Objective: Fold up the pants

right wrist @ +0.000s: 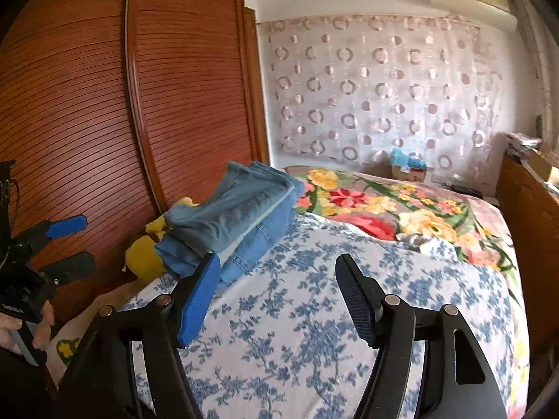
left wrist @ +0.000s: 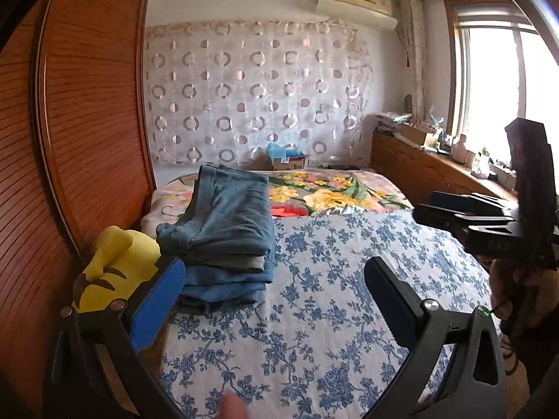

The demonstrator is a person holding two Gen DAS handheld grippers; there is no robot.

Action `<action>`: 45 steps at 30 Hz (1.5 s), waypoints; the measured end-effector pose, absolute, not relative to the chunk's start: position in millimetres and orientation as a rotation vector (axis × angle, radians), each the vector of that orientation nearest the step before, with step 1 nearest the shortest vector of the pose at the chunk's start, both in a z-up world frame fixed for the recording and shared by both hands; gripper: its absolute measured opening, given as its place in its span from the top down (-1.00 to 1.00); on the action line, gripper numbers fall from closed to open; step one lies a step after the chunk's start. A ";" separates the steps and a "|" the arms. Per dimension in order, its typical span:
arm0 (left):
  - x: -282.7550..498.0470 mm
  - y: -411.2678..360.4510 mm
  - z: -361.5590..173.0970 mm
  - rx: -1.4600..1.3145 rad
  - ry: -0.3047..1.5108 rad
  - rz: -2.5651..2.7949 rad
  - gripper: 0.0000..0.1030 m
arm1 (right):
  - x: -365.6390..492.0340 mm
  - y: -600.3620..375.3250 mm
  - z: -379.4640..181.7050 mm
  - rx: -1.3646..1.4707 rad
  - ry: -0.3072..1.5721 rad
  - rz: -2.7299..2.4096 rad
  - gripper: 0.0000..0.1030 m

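Pants (left wrist: 227, 223) folded, stacked — long axis toward the far wall, both hand-held grippers (left wrist: 276, 300) (right wrist: 279, 300) gaping, empty

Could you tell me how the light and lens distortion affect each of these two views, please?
Left wrist view: the window blows out white and the wardrobe bows strongly. Right wrist view: no window in frame, softer even light, wardrobe slats curve, the folded pants stay clear.

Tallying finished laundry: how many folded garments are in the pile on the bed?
3, as far as visible: teal pants on top, a grey piece beneath, blue denim at the bottom. More layers may be hidden.
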State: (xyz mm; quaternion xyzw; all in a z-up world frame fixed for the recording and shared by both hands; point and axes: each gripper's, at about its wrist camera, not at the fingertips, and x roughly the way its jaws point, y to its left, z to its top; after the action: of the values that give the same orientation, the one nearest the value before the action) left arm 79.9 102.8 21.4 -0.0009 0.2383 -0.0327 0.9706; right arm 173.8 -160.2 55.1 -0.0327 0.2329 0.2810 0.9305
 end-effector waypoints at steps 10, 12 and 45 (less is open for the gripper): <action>63.9 65.7 16.1 0.017 0.498 -0.098 -0.99 | 118.1 -182.3 54.7 -0.048 0.451 0.492 -0.51; 62.3 59.7 14.1 0.012 0.504 -0.104 -0.99 | 105.4 -187.1 53.4 -0.047 0.454 0.478 -0.53; 14.0 3.5 56.6 -0.017 0.439 -0.151 -0.99 | -14.8 -199.5 83.4 0.031 0.373 0.272 -0.57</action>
State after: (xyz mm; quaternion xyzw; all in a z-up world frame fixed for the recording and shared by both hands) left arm 14.0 3.5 56.6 -0.0082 0.2178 -0.0748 0.9731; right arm -14.8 -199.5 83.4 0.0155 0.1850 0.1347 0.9733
